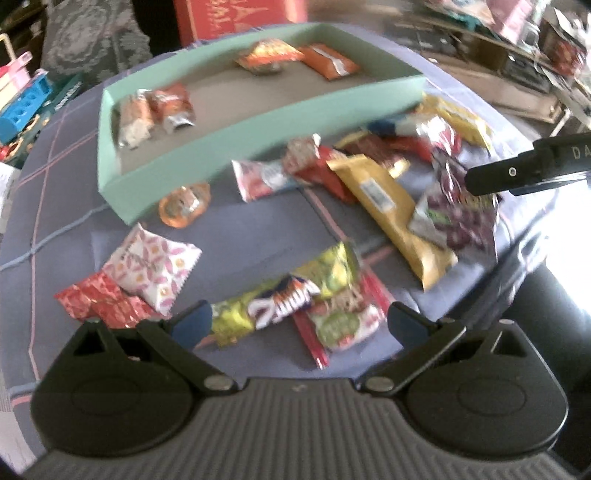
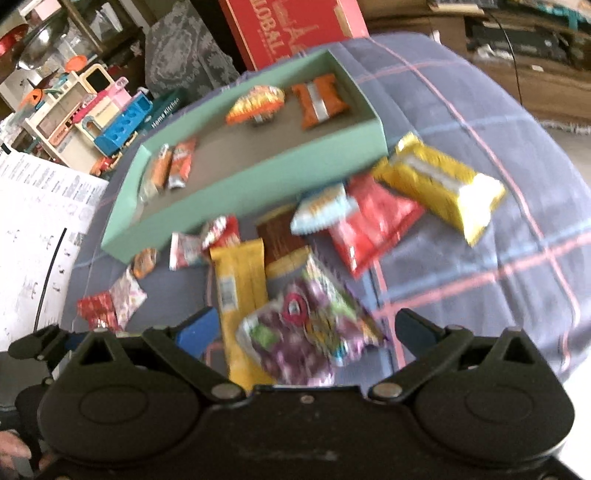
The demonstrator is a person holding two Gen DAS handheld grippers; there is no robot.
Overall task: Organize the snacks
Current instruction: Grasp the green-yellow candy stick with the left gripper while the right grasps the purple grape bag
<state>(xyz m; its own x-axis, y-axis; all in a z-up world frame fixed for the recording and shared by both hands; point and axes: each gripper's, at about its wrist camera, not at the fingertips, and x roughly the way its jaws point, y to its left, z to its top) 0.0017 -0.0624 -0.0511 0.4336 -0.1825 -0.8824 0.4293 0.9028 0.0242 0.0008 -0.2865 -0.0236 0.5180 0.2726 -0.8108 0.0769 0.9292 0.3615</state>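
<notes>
A mint-green tray sits on the blue plaid cloth with two orange packets at its far end and two small packets at its near-left end. Loose snacks lie in front of it. My left gripper is open just above a green-yellow packet and a red-and-green packet. My right gripper is open over a purple grape packet, beside a long yellow bar. In the left wrist view, the right gripper hovers above that grape packet.
Other loose snacks include a red packet, a yellow bag, a pink-patterned packet, red wrapped pieces and an orange jelly cup. A red box stands behind the tray; toys and papers lie left.
</notes>
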